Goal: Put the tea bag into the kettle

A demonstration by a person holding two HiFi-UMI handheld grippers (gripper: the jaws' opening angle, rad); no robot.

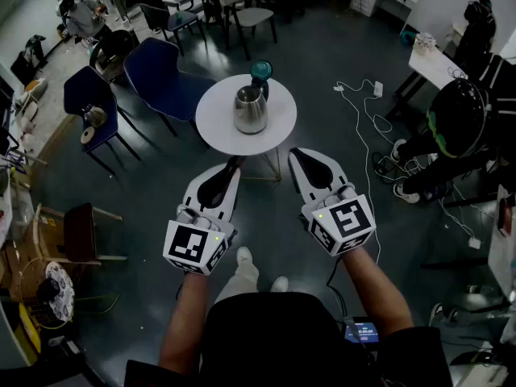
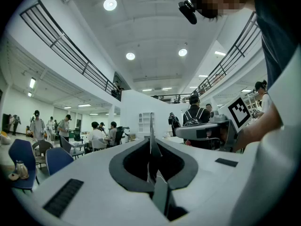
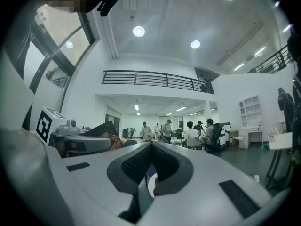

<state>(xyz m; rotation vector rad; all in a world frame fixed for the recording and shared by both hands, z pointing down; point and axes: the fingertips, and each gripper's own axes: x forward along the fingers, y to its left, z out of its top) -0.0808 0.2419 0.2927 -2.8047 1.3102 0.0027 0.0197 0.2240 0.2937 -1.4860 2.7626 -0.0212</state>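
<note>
A steel kettle (image 1: pixel 251 109) stands on a small round white table (image 1: pixel 218 127), with a teal object (image 1: pixel 260 71) just behind it. My left gripper (image 1: pixel 235 162) (image 2: pixel 151 134) and right gripper (image 1: pixel 293 153) (image 3: pixel 151 145) are held level side by side over the floor, their tips at the table's near edge and short of the kettle. Both have their jaws closed tip to tip. I can make out no tea bag in any view. Something white and blue shows low in the hollow of the right jaws; I cannot tell what it is.
Two blue chairs (image 1: pixel 165 75) (image 1: pixel 89 95) stand left of the table and grey chairs behind it. White cables (image 1: pixel 367 127) trail over the dark floor at the right. A person in black (image 1: pixel 459 119) is at the right edge. A dark chair (image 1: pixel 81 232) stands at the left.
</note>
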